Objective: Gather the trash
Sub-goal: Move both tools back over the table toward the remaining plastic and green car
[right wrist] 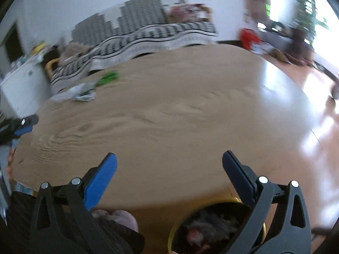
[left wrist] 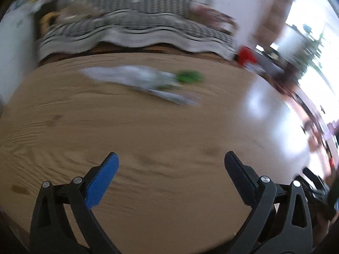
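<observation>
Both views are smeared by motion blur. The left gripper (left wrist: 170, 158) is seen with its jaws spread wide and nothing between them, held above the wooden counter (left wrist: 148, 131). The right gripper (right wrist: 169, 158) is likewise wide apart and empty, above the near edge of the same counter.

The remaining trash is found on the far part of the counter: a crumpled clear plastic wrapper (left wrist: 135, 78) with a green piece (left wrist: 190, 76) at its end, well apart from both grippers. In the right wrist view the same wrapper (right wrist: 81, 90) and green piece (right wrist: 109, 77) are seen toward the far left of the counter.

Below the counter's near edge, a yellow-rimmed bin (right wrist: 172, 232) lined in black is visible beneath the right gripper, with crumpled items inside that cannot be identified. A sofa under a black-and-white patterned throw (left wrist: 137, 31) lies behind the counter.
</observation>
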Available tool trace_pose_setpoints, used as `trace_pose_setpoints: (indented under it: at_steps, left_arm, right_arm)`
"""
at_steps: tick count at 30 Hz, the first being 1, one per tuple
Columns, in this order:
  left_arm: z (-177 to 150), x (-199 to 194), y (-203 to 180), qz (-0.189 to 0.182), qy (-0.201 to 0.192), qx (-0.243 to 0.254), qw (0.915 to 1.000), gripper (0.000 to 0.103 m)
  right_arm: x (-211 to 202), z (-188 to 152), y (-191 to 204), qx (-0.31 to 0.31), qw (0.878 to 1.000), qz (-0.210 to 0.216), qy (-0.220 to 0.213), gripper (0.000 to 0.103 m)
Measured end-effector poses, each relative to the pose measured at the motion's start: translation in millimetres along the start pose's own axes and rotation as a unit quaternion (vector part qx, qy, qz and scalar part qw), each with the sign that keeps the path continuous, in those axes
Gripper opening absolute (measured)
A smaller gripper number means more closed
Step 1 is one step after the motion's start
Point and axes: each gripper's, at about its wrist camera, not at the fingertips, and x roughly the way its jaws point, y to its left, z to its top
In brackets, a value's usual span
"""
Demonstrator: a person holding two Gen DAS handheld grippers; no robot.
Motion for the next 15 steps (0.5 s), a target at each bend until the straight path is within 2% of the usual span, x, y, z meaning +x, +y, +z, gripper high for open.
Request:
trace_pose_setpoints:
  at_steps: [1, 4, 8, 9, 10, 12, 15]
  left_arm:
    - [12.7, 6.7, 24.8, 0.015, 0.002, -0.014, 0.9998, 0.097]
    - [31.4, 34.8, 64.3, 0.047, 0.026, -0.019, 0.9984, 0.097]
    - [32.1, 77.6, 93.7, 0.048, 0.076, -0.031, 0.9955, 0.097]
    - [29.4, 83.9, 96.6, 0.049, 0.076, -0.031, 0.9954, 0.097]
    - [32.0, 87.6, 95.4, 0.069, 0.051, -0.004, 0.9963, 0.097]
    - [34.8, 99.0, 98.6, 0.100, 0.058, 0.029, 0.9929, 0.097]
    - [56.7, 115.5, 108.3, 0.098, 0.056, 0.043, 0.9927, 0.097]
  right_arm:
    - [13.6, 11.2, 14.9, -0.020, 1.000, 0.008, 0.006, 0.096]
    - [52.8, 30.8, 54.1, -0.058, 0.997, 0.027, 0.033, 0.096]
    - [103.0, 49.7, 96.0, -0.095, 0.993, 0.040, 0.063, 0.096]
    - [113.2, 52.4, 104.7, -0.105, 0.991, 0.042, 0.070, 0.096]
    - [126.2, 54.4, 115.6, -0.119, 0.989, 0.045, 0.081, 0.096]
    - [145.5, 54.6, 131.2, -0.145, 0.984, 0.043, 0.098, 0.097]
    - [171.1, 71.3, 155.7, -0.194, 0.974, 0.065, 0.101, 0.098]
